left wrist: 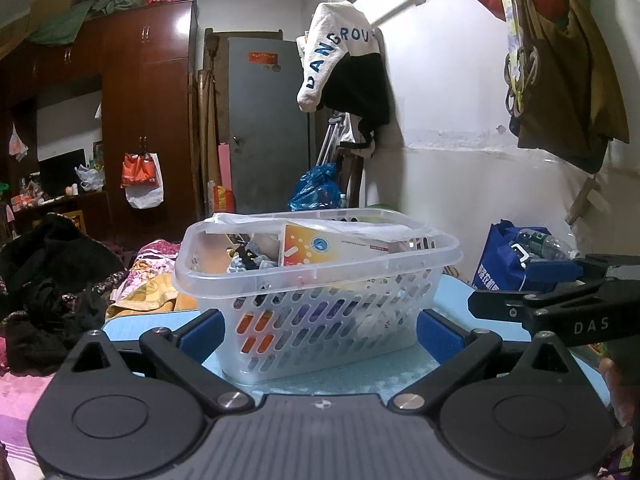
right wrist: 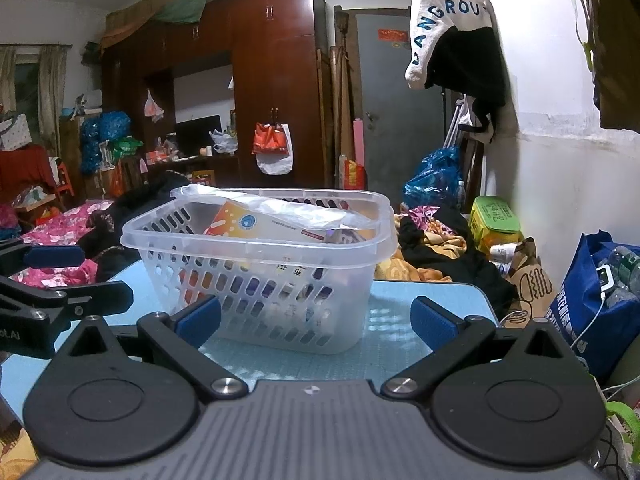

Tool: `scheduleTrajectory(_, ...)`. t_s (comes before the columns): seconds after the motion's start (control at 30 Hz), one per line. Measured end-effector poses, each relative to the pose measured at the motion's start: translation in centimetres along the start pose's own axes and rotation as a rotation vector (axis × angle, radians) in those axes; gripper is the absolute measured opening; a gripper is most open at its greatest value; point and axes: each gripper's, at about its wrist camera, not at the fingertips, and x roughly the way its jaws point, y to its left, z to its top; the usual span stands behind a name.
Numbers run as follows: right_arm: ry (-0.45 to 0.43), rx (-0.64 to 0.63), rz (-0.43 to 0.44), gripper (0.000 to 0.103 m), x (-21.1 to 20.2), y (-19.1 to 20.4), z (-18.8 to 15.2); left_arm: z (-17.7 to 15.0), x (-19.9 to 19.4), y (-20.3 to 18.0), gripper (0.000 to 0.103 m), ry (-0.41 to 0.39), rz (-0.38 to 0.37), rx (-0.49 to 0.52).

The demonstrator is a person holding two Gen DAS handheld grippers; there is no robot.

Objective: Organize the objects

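A clear plastic basket (left wrist: 224, 276) with slotted walls stands on a light blue table (left wrist: 344, 376). It holds an orange and white box (left wrist: 316, 249), a clear plastic bag and several small items. My left gripper (left wrist: 320, 330) is open just in front of the basket, its blue pads on either side of the near wall and nothing between them. In the right wrist view the same basket (right wrist: 160, 240) sits ahead and slightly left, the box (right wrist: 240, 222) showing over its rim. My right gripper (right wrist: 316, 320) is open and empty near the basket's front.
The table (right wrist: 424, 292) ends at a bed strewn with dark clothes (left wrist: 52, 280) and floral bedding (right wrist: 60, 224). A blue bag with bottles (right wrist: 596, 300) stands at the right by the white wall. A wardrobe (left wrist: 148, 120) and grey door (left wrist: 264, 128) are behind.
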Motion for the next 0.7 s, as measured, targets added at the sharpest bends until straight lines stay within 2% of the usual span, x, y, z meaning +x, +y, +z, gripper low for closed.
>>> scheduleTrajectory(0.7, -0.002, -0.004, 0.006, 0.103, -0.39, 0.08, -0.14, -0.27, 0.36, -0.44, 0.103, 0.016, -0.010, 0.004)
